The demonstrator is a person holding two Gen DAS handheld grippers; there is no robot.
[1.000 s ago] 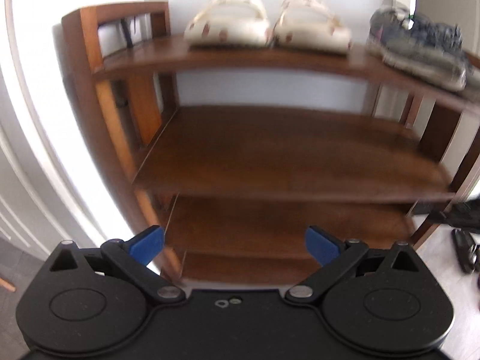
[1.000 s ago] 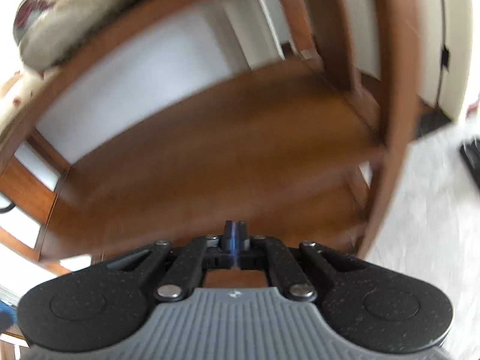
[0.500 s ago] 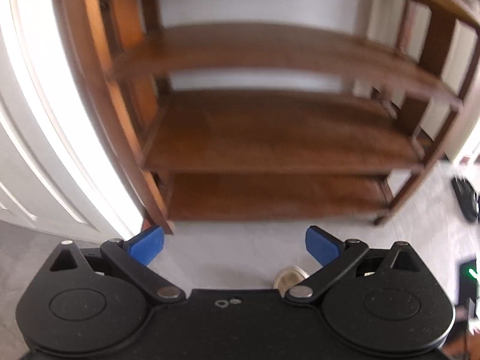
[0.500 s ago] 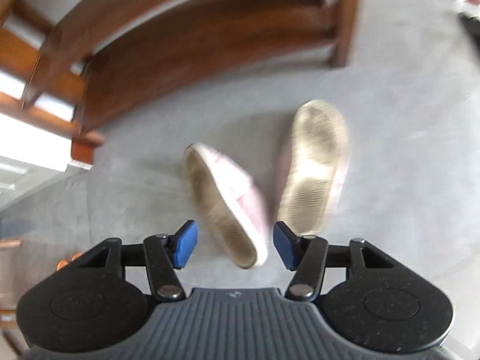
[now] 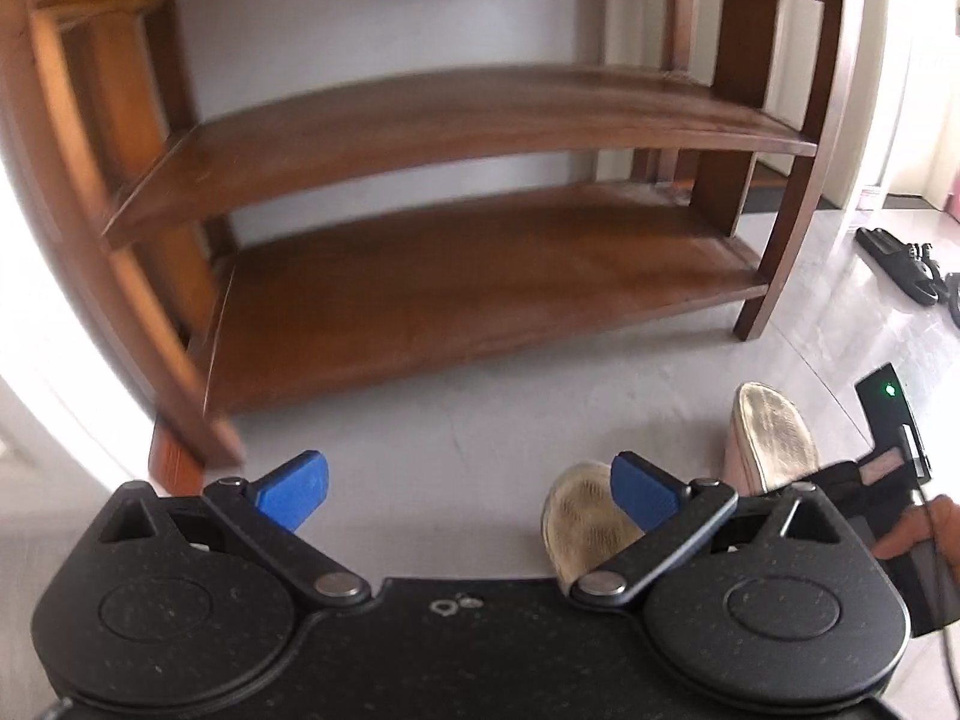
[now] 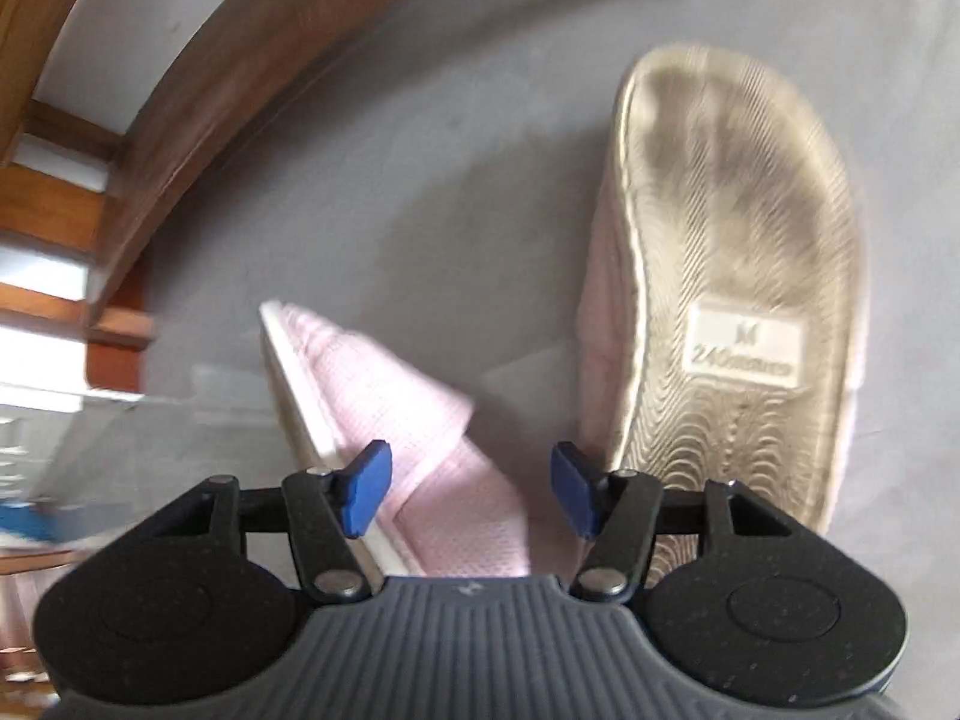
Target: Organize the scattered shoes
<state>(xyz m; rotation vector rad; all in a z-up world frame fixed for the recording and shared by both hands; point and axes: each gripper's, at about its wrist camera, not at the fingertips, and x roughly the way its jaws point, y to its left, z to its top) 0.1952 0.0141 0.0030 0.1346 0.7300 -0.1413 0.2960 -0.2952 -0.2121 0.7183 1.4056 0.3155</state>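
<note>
Two pink slippers lie on the grey floor in front of a wooden shoe rack (image 5: 456, 276). In the right wrist view one slipper (image 6: 738, 300) lies sole up, and the other (image 6: 384, 396) lies on its side with its pink upper showing. My right gripper (image 6: 471, 495) is open, close above the side-lying slipper, its pads straddling the pink upper without touching. In the left wrist view both soles show at lower right, one (image 5: 585, 519) partly behind my fingers, the other (image 5: 774, 438) farther right. My left gripper (image 5: 471, 489) is open and empty above the floor.
The rack's two lower shelves are bare. Its front right leg (image 5: 756, 312) stands on the floor near the slippers. Dark objects (image 5: 900, 264) lie on the floor at far right. The hand-held right gripper (image 5: 894, 480) with a green light shows at right.
Both grippers have dropped from the rack's upper shelves toward the floor. The right gripper opened from shut and closed in on the slippers. The left stayed open.
</note>
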